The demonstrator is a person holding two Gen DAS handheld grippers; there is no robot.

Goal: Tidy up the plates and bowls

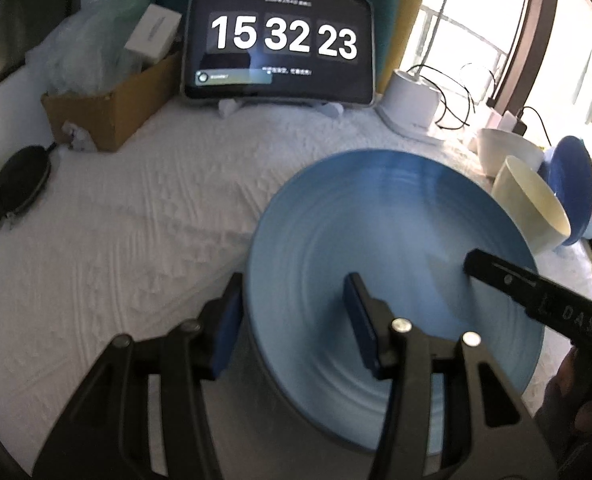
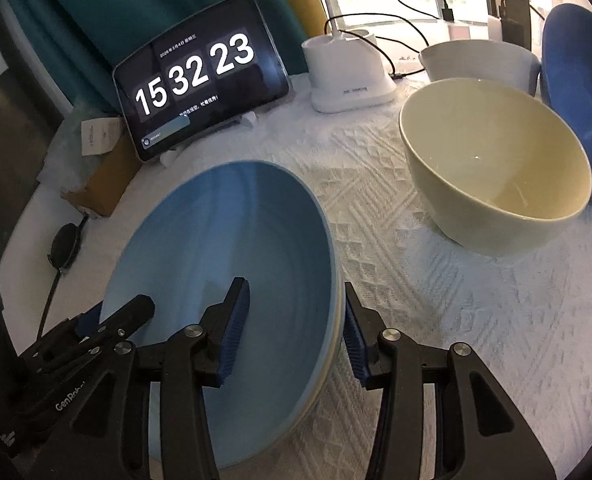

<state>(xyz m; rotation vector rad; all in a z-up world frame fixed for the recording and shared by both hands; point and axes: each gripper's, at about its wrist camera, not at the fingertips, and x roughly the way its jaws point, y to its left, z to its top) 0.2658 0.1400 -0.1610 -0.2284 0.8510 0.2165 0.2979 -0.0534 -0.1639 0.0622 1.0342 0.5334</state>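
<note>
A light blue deep plate [image 1: 375,220] [image 2: 236,232] hangs slightly tilted just above the white textured cloth [image 1: 136,240], its grey underside showing. My left gripper [image 1: 294,324] is shut on its left rim, one pad outside the wall and one inside. My right gripper [image 2: 296,332] is shut on the opposite rim in the same way. In the left wrist view one right finger [image 1: 495,276] reaches in over the plate. The left gripper [image 2: 116,312] shows at the plate's far edge in the right wrist view.
To the right stand a cream bowl [image 2: 495,168], a white bowl [image 2: 479,60] behind it, and a dark blue plate [image 2: 575,100] on edge. At the back are a tablet clock [image 1: 280,40], a cardboard box [image 1: 108,116] and a white lamp base [image 1: 411,100].
</note>
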